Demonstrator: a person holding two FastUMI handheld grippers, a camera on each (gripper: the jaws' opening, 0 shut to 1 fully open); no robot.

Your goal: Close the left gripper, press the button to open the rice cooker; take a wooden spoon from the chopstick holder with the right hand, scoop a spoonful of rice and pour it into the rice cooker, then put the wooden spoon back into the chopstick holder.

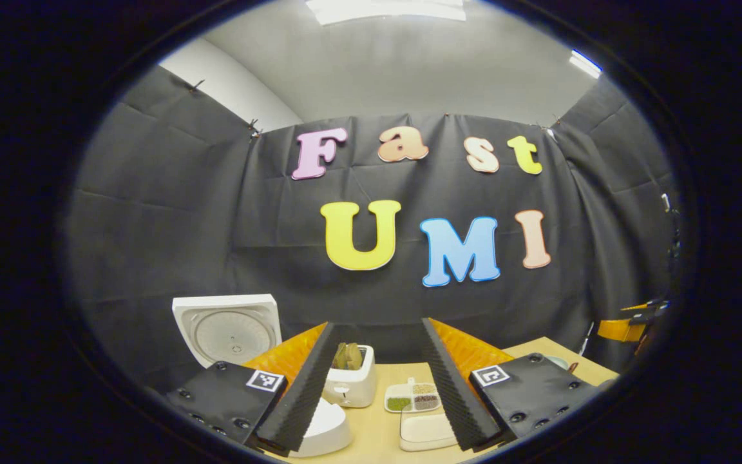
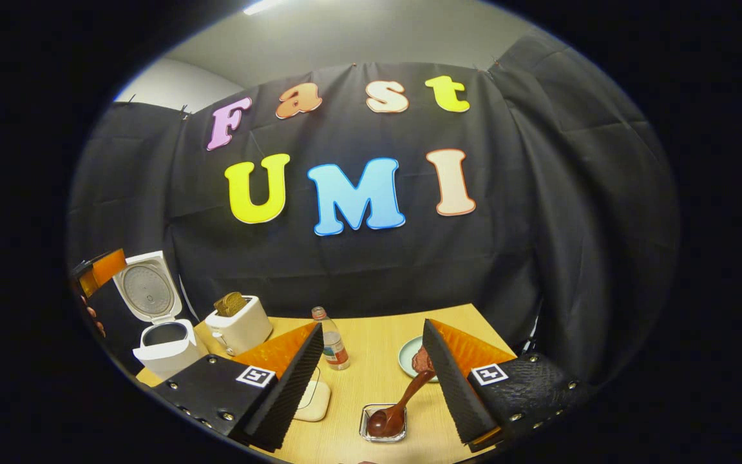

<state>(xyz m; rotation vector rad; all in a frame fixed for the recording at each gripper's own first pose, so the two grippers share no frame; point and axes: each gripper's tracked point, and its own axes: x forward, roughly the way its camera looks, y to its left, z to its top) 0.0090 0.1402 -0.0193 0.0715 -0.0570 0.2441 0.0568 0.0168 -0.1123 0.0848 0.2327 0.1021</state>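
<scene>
The white rice cooker (image 2: 163,351) stands at the table's left with its lid (image 2: 146,290) raised and the pot showing. In the left gripper view the lid (image 1: 227,332) rises just left of my left gripper (image 1: 379,323), which is open and holds nothing. The dark wooden spoon (image 2: 402,403) stands bowl-down in the small clear chopstick holder (image 2: 367,433), its handle leaning up toward the right finger. My right gripper (image 2: 371,325) is open around the spoon, and I cannot tell whether the handle touches that finger.
A white toaster (image 2: 240,327) with bread stands right of the cooker. A small bottle (image 2: 332,343), a teal plate (image 2: 408,358), a white lidded box (image 1: 426,430) and a divided tray of grains (image 1: 413,396) sit on the wooden table (image 2: 371,322). Black cloth walls close the back and sides.
</scene>
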